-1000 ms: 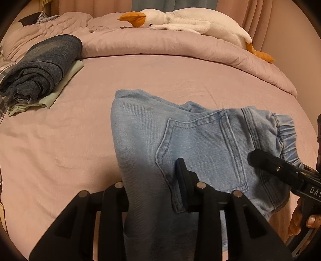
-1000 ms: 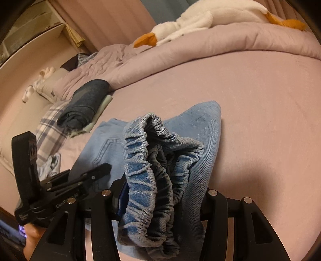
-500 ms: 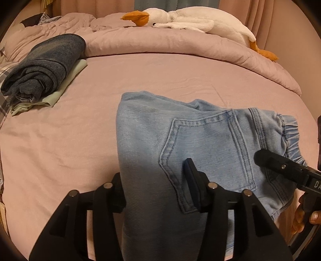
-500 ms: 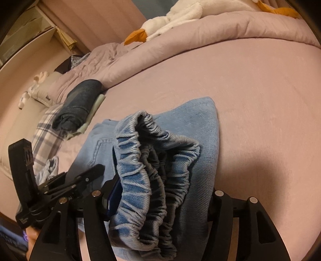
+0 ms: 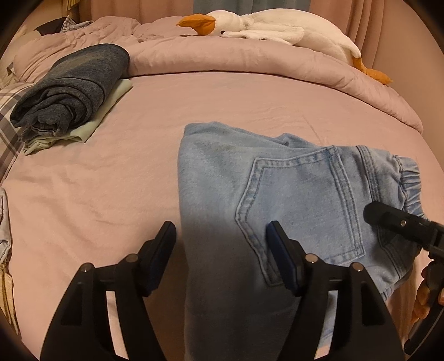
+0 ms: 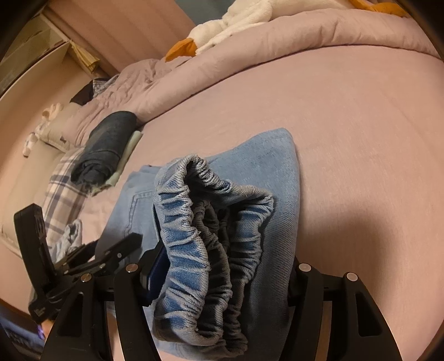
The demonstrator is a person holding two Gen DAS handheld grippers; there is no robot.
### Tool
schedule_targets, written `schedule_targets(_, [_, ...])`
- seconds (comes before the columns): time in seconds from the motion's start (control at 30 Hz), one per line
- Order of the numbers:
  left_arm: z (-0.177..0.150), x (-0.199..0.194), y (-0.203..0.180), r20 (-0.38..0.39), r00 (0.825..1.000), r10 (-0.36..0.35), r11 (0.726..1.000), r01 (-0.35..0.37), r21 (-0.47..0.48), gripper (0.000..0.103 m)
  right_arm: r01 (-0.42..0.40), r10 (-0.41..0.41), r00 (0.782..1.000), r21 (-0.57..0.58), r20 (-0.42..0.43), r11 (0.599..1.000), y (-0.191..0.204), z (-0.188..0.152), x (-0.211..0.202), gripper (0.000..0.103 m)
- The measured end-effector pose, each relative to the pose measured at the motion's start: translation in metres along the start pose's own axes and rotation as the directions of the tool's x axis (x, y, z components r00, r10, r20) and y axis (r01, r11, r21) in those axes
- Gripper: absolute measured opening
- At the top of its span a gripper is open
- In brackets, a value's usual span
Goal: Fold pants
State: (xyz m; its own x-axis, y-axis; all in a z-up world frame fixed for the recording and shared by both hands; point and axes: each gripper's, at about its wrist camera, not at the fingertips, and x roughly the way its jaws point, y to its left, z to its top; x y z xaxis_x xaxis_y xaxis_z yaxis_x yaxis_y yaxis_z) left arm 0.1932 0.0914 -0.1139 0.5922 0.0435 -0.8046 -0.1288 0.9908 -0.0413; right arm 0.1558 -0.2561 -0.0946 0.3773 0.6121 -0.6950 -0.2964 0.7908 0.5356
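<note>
Light blue jeans [image 5: 277, 188] lie folded on the pink bed sheet [image 5: 97, 180], back pocket [image 5: 299, 200] up. My left gripper [image 5: 220, 238] straddles their near left edge with its jaws opening. Its left finger stands clear of the cloth and its right finger rests over the pocket. My right gripper [image 6: 224, 266] is at the elastic waistband [image 6: 194, 230], which bunches loosely between its widening jaws; its right finger is hidden behind the denim [image 6: 266, 155]. Each gripper shows in the other's view: the right gripper [image 5: 388, 219] and the left gripper [image 6: 119, 247].
A dark blue folded garment [image 5: 75, 86] sits on a pale green one at the far left. A rolled duvet [image 5: 249, 64] with a white plush goose [image 5: 266, 25] lines the far side. A plaid pillow [image 5: 8, 125] lies at the left edge.
The left jaws have spread wide and let go of the jeans' edge. The right jaws have widened a little around the waistband. The jeans stay in place.
</note>
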Motion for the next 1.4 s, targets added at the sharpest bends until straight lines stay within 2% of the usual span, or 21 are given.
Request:
schedule_targets(0.43, [-0.014,-0.02,0.012,-0.007,1.0,0.016,1.0,-0.016,-0.004,0.068,-0.004,0.003,1.0,0.028,0.006,1.0,-0.003,-0.007,-0.014,0.063])
schedule_targets(0.7, [-0.023,-0.017,0.015,-0.013,0.999,0.032,0.999,-0.032,0.008,0.068,0.038,-0.038,0.999,0.024,-0.003,0.999,-0.008,-0.013,-0.015,0.063])
schedule_targets(0.83, [-0.024,-0.014,0.015,-0.011,0.999,0.034,0.999,-0.034,0.008,0.068,0.067,-0.067,0.998,-0.014,0.006,0.998,-0.005,-0.012,-0.011,0.063])
schedule_targets(1.4, [-0.037,-0.033,0.021,-0.017,0.999,0.043,0.999,-0.043,-0.026,0.068,0.103,-0.103,0.995,-0.013,0.016,0.995,0.0,-0.023,-0.031,0.063])
